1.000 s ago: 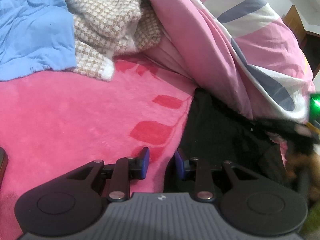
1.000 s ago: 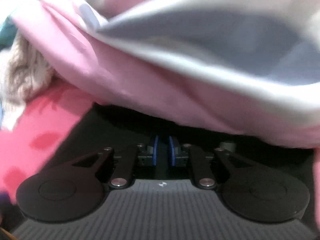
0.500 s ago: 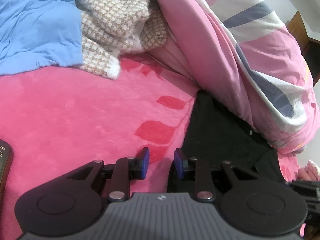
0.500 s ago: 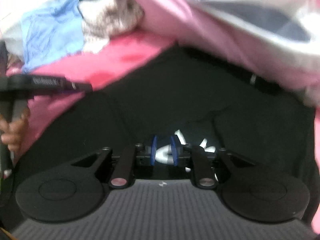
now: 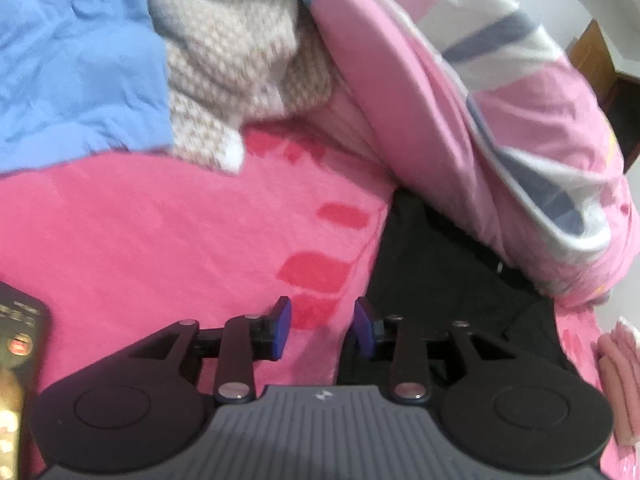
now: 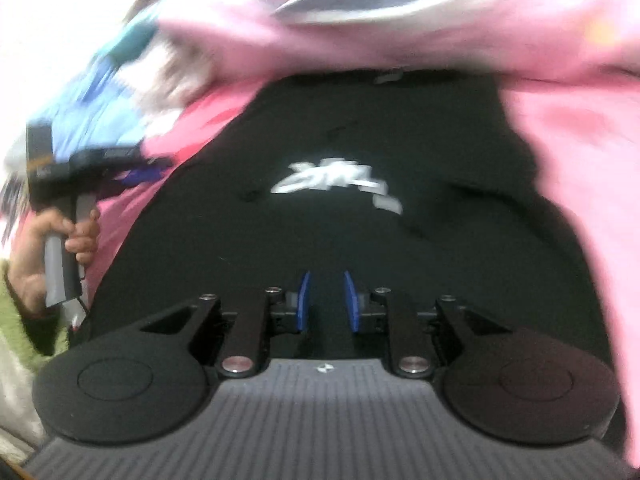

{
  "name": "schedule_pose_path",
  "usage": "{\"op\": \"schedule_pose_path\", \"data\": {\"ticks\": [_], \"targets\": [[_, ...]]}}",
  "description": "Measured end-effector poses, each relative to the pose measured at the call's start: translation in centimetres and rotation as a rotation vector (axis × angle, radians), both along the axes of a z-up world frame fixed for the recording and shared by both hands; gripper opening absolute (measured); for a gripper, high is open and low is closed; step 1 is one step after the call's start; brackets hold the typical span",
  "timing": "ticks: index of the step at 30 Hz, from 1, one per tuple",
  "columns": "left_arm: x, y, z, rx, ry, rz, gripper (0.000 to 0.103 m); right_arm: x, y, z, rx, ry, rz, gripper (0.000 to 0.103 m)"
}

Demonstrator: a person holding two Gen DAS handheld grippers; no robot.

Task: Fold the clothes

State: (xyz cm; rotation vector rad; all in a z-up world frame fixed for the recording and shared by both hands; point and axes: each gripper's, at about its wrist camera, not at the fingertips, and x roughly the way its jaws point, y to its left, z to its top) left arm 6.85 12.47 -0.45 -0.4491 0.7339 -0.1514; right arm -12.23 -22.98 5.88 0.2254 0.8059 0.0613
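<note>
Looked like a home bedroom: bed under a pink fleece blanket [image 5: 160, 232], bunched pink quilt [image 5: 500, 112], loose clothes piled on it, wooden furniture [image 5: 592, 56] in the corner against a white wall.

Right gripper [image 6: 325, 300] pulled back from under the pink quilt [image 6: 400, 32]; its view now takes in the whole black shirt [image 6: 360, 240] with white print, plus the hand [image 6: 60, 240] holding the other gripper. Its jaws have just been opening, nothing gripped. Left gripper [image 5: 322, 326] jaws also just opened wider, nothing between them.
</note>
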Motion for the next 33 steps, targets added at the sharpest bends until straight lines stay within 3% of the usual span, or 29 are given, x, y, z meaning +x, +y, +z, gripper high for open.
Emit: {"op": "schedule_pose_path", "data": {"ticks": [4,7,11,14,17,21,25,27,30,33], "targets": [[-2.5,1.0,2.5,-0.026,-0.074,-0.054,0.039,-8.7,-2.9,2.1,0.011,-0.084,-0.137,0.022],[-6.0,1.1,4.8,0.035,-0.167,-0.116,0.04,-13.8,-3.6,2.3,0.021,-0.125,-0.194,0.022],[-13.2,-0.2,5.5,0.094,-0.204,-0.24,0.04,-15.9,-2.7,0.4,-0.029,-0.144,-0.187,0.022],[-18.4,-2.8,4.3,0.136,-0.19,-0.376,0.04,-14.4,-2.6,-1.9,-0.012,-0.151,-0.172,0.022],[-22.4,-5.0,2.5,0.178,-0.175,-0.453,0.039,-12.9,-2.4,-4.6,-0.014,-0.133,-0.181,0.022],[-26.7,-6.1,-0.2,0.26,-0.107,-0.479,0.038,-13.7,-2.0,-7.7,-0.019,-0.108,-0.194,0.022],[-31.1,-5.0,-1.4,0.335,-0.124,-0.482,0.039,-19.2,-2.5,-7.4,0.015,-0.082,-0.194,0.023],[-32.4,-4.4,-1.8,0.343,-0.079,-0.502,0.042,-21.0,-3.5,-6.7,0.046,-0.065,-0.216,0.023],[-33.3,-3.7,-2.8,0.316,0.022,-0.526,0.042,-21.9,-4.9,-4.8,0.074,-0.147,-0.247,0.023],[-34.0,-3.4,-2.7,0.331,0.022,-0.496,0.042,-20.1,-5.3,-3.9,0.082,-0.218,-0.259,0.023]]}}
